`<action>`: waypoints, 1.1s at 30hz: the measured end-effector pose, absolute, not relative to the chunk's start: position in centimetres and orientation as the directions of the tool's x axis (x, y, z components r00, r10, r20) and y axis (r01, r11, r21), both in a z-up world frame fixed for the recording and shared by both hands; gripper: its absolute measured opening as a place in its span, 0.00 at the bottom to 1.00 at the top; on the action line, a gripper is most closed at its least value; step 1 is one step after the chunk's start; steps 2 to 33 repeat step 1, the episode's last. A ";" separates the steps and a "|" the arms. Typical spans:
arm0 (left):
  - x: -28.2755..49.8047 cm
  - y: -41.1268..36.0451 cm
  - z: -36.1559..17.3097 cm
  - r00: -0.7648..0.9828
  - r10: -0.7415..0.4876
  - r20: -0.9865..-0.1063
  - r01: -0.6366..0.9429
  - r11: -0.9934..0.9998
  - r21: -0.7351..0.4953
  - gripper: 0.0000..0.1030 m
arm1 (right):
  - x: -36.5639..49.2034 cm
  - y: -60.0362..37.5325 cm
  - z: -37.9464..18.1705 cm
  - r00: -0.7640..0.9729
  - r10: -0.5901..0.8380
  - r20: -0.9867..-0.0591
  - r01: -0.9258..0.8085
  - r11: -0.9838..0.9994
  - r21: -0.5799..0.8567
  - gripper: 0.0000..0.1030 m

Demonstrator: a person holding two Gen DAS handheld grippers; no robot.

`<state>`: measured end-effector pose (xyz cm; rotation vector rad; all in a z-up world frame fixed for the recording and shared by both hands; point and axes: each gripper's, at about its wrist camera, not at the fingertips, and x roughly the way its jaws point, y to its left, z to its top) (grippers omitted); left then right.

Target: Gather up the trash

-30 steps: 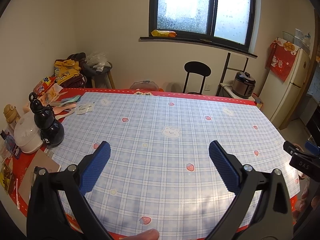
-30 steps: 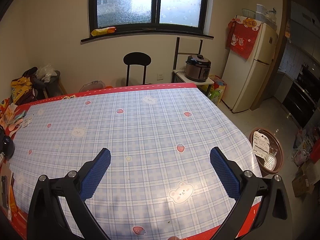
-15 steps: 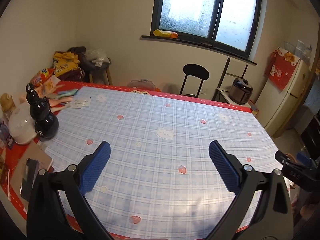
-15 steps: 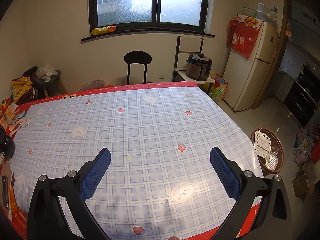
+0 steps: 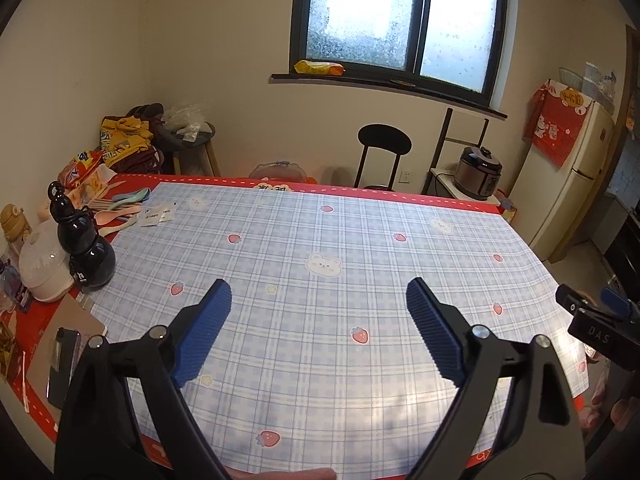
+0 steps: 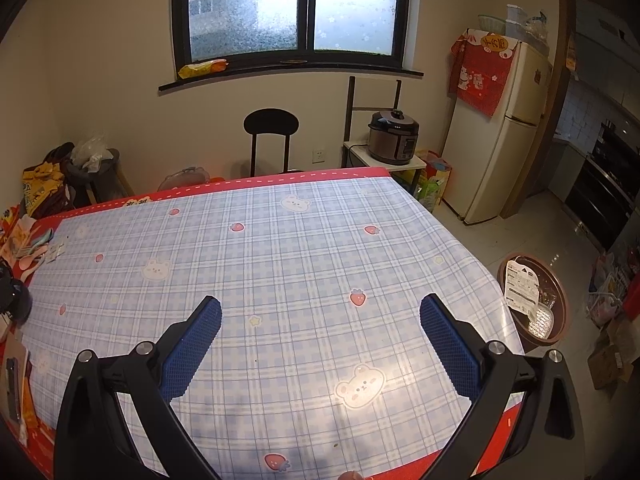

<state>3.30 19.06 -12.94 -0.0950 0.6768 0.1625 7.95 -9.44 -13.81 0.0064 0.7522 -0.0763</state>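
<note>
A table with a blue plaid cloth (image 5: 320,240) fills both wrist views. Two small white packets (image 5: 158,215) lie near its far left corner, and the right wrist view shows the same packets (image 6: 56,252). On the floor to the right stands a brown round basin (image 6: 560,300) holding wrappers. My left gripper (image 5: 318,286) hovers over the near part of the cloth, its jaws wide but closing, with nothing between them. My right gripper (image 6: 321,301) hangs open over the near right part of the cloth and holds nothing.
Along the left edge stand a black gourd-shaped bottle (image 5: 84,248), a white cap (image 5: 42,268), pastel spoons (image 5: 120,208) and a phone (image 5: 60,360). Beyond the far edge are a black chair (image 6: 272,132), a rice cooker (image 6: 394,136) and a fridge (image 6: 504,128).
The left gripper's view has shifted a little, showing more of the table's left edge, and its jaws have narrowed slightly. The right gripper has not moved.
</note>
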 end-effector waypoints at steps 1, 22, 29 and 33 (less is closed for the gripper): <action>3.3 18.9 -12.9 0.768 0.122 -0.629 -0.179 0.984 -0.028 0.85 | 7.9 -9.5 -13.8 0.726 -0.067 -0.684 0.074 0.997 -0.019 0.95; 3.3 18.9 -12.9 0.768 0.122 -0.629 -0.179 0.984 -0.028 0.85 | 7.9 -9.5 -13.8 0.726 -0.067 -0.684 0.074 0.997 -0.019 0.95; 3.3 18.9 -12.9 0.768 0.122 -0.629 -0.179 0.984 -0.028 0.85 | 7.9 -9.5 -13.8 0.726 -0.067 -0.684 0.074 0.997 -0.019 0.95; 3.3 18.9 -12.9 0.768 0.122 -0.629 -0.179 0.984 -0.028 0.85 | 7.9 -9.5 -13.8 0.726 -0.067 -0.684 0.074 0.997 -0.019 0.95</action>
